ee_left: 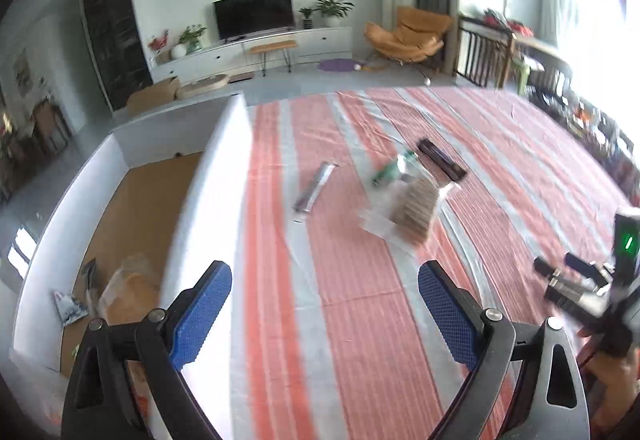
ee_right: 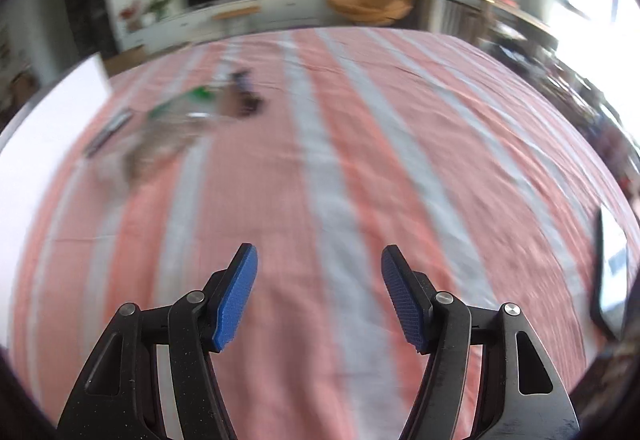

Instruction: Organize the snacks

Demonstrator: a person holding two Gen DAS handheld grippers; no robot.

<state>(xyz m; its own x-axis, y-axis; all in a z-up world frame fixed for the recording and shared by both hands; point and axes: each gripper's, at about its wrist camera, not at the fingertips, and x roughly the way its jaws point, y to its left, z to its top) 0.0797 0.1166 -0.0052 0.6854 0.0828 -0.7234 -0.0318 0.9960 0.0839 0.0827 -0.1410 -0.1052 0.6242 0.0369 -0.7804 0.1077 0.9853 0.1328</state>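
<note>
**A:** Start at the left of the frame. What have you got?

**B:** In my left wrist view, the white box fills the lower left, brown cardboard floor inside, with a couple of crinkly packets already lying in it. Its white wall runs up the middle left, just beside the striped cloth on the table.

**A:** And the snacks not yet put away?

**B:** Centre of the frame, on the cloth. First a slim silver stick pack, then a small green wrapper touching a clear bag of brown biscuits, then a dark bar at the upper right of the bunch.

**A:** How will they handle?

**B:** All light, I'd judge. The silver stick looks stiff and slick, so I'd pinch it across its middle. The biscuit bag is soft film around a brittle stack; I'd take it by the sealed flap or squeeze the stack's sides gently, or it may crumble or slip.

**A:** Your claws?

**B:** My left claw has its blue ribbed pads wide apart, holding nothing, low in the frame. My right claw is likewise spread and bare, over the cloth; in its blurred view the snacks sit well away at the upper left.
</note>
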